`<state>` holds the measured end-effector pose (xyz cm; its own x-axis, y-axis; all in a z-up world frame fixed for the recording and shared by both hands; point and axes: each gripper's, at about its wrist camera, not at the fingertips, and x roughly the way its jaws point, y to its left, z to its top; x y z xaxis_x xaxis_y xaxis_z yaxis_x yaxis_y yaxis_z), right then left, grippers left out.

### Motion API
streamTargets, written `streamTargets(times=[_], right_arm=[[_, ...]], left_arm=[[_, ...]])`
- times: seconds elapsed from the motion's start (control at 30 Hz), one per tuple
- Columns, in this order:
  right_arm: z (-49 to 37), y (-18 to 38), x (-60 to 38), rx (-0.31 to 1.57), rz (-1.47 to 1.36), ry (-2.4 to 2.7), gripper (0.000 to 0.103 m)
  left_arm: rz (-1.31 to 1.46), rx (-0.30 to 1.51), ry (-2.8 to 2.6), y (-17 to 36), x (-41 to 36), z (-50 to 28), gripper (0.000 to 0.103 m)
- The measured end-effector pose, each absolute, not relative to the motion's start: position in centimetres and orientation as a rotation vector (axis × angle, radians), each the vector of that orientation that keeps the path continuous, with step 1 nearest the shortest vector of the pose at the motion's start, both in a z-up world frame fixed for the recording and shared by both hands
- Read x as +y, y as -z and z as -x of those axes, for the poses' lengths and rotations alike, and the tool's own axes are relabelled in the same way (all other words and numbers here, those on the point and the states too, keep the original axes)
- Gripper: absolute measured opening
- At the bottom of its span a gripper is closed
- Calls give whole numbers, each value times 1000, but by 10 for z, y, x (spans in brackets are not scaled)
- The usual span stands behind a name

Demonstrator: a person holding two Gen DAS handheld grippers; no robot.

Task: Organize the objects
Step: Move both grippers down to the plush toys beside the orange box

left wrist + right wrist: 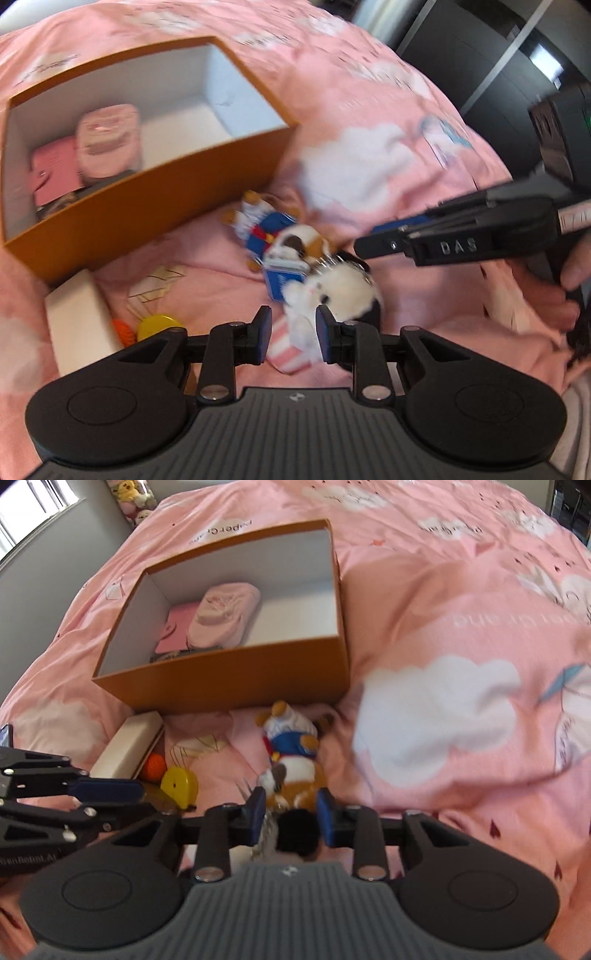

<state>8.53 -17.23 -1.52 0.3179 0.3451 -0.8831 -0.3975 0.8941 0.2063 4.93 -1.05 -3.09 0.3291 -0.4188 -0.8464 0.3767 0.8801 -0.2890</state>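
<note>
Scene: I am working over a pink bedspread [443, 609] with an orange box [236, 686] at the far side, open at the top.
Box contents: a pink pouch [225, 613] and a flat pink case [175, 629] lie at its left end; the right end is bare.
Loose things: a dressed toy dog [291, 746] lies just near of the box; a white fluffy toy [332, 291] lies nearer still, touching the dog's head end.
Other clutter: a white lid [129, 746], an orange ball [154, 768] and a yellow disc [180, 785] sit to the near left.
Left gripper [293, 336]: jaws partly open, standing either side of the white toy's fur and a pink striped bit [288, 350]; I read the pads as not pressing.
Right gripper [291, 816]: partly open, nothing gripped; a dark shape sits between the jaws, and I cannot say for sure what it is through the blur.
Handling: the soft toys look light and squashy, not fragile, and fur may slip.
Where to hold: I would pinch the white toy across its body, deep enough to catch stuffing and not only fur.
Risk: the two toys touch, so lifting one could drag the other.
</note>
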Motion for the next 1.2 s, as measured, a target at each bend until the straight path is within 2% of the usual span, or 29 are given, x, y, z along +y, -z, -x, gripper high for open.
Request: streamTargets(times=[0.13, 0.3, 0.37, 0.43, 0.53, 0.77, 1.07, 1.2], right_arm=[[-79, 19, -179, 1188, 93, -458, 20], [-69, 32, -179, 1256, 149, -482, 20], [-66, 37, -172, 1257, 180, -497, 20], [-63, 39, -164, 1242, 213, -515, 13], [-64, 38, -157, 1221, 205, -563, 10], [-85, 38, -146, 1203, 70, -652, 10], [-98, 35, -129, 1156, 22, -664, 15], [-100, 31, -136, 1134, 34, -616, 34]], left_arm=[[-38, 1140, 617, 35, -32, -38, 34], [-52, 1161, 627, 40, -36, -37, 46], [-46, 1160, 609, 42, -35, -37, 54], [-38, 1160, 581, 43, -31, -38, 61], [19, 1183, 545, 47, -20, -42, 67], [156, 1230, 392, 66, 4, -52, 65], [168, 1215, 302, 70, 11, -57, 65], [216, 1213, 317, 78, 11, -64, 66]])
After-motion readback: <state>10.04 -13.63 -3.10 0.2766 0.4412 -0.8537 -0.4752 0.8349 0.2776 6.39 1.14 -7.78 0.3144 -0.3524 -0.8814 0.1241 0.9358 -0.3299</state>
